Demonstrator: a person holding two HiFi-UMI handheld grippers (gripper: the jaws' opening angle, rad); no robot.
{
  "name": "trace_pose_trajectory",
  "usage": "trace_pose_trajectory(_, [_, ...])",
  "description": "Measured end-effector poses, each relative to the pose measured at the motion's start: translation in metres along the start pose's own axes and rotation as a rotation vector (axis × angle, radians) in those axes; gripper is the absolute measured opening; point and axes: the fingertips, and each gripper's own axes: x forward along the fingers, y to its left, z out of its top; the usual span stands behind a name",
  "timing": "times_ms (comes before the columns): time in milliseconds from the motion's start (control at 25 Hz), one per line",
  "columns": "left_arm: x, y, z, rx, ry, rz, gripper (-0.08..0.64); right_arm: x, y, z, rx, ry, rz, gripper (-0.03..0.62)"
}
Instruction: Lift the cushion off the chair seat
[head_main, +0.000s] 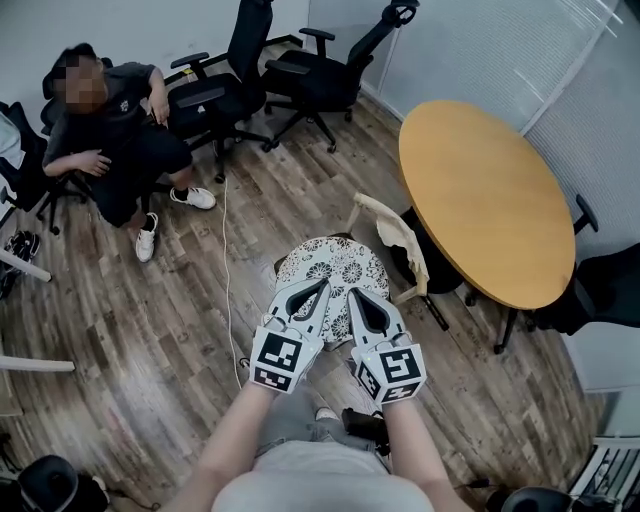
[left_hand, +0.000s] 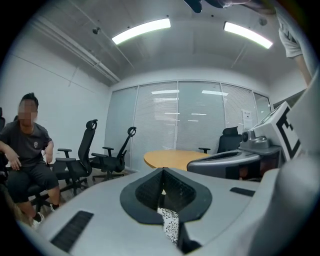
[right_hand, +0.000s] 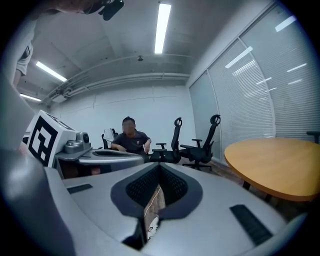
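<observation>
Both claws are closed and neither one grips anything.

- Left gripper: in the left gripper view its jaws meet at the tips. A thin slit stays see-through behind them. A strip of the patterned cushion shows through that slit, below the jaws and not pinched by them.
- Right gripper: in the right gripper view it looks the same, jaws together. Floorboards show through the slit, plus a sliver of cushion print at the bottom. Nothing sits between the pads.
- The grippers are side by side and close together, marker cubes toward the person. Both point across the cushion from its near edge, tilted slightly down.
- Cushion: round with a black-and-white floral print, lying flat on the seat of the chair. From the head view I can't tell whether the tips touch the fabric or hang just above it.
- The chair's pale backrest is on the far right side of the seat, just beside the round wooden table.
- Elsewhere, a person sits at the far left. Two black office chairs stand by the wall, well apart from the cushion. A white cable runs across the wood floor, left of the chair.
</observation>
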Motion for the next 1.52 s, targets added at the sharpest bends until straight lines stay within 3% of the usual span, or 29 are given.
trace_pose_trajectory(240, [0.022, 0.02, -0.02, -0.029, 0.047, -0.044, -0.003, 0.026, -0.006, -0.017, -0.026, 0.055, 0.013, 0.025])
trace_pose_trajectory(360, [0.033, 0.022, -0.032, -0.038, 0.073, -0.063, -0.003, 0.031, -0.018, -0.03, -0.031, 0.079, -0.037, 0.025])
trace_pose_trajectory(840, [0.087, 0.015, -0.074, -0.048, 0.136, -0.125, -0.003, 0.046, -0.061, -0.084, 0.044, 0.148, -0.137, 0.026])
trace_pose_trajectory(1120, [0.117, 0.018, -0.112, -0.065, 0.182, -0.107, -0.003, 0.051, -0.101, -0.123, 0.107, 0.185, -0.202, 0.029])
trace_pose_trajectory(1160, [0.121, 0.019, -0.115, -0.069, 0.184, -0.101, -0.003, 0.052, -0.107, -0.128, 0.114, 0.187, -0.21, 0.044])
trace_pose_trajectory(1240, [0.127, 0.021, -0.121, -0.08, 0.186, -0.09, -0.003, 0.054, -0.116, -0.138, 0.127, 0.203, -0.223, 0.159])
trace_pose_trajectory(1320, [0.132, 0.022, -0.128, -0.087, 0.194, -0.085, -0.003, 0.055, -0.124, -0.15, 0.135, 0.225, -0.238, 0.215])
trace_pose_trajectory(1520, [0.14, 0.016, -0.153, -0.089, 0.218, -0.087, -0.003, 0.055, -0.139, -0.189, 0.18, 0.269, -0.262, 0.238])
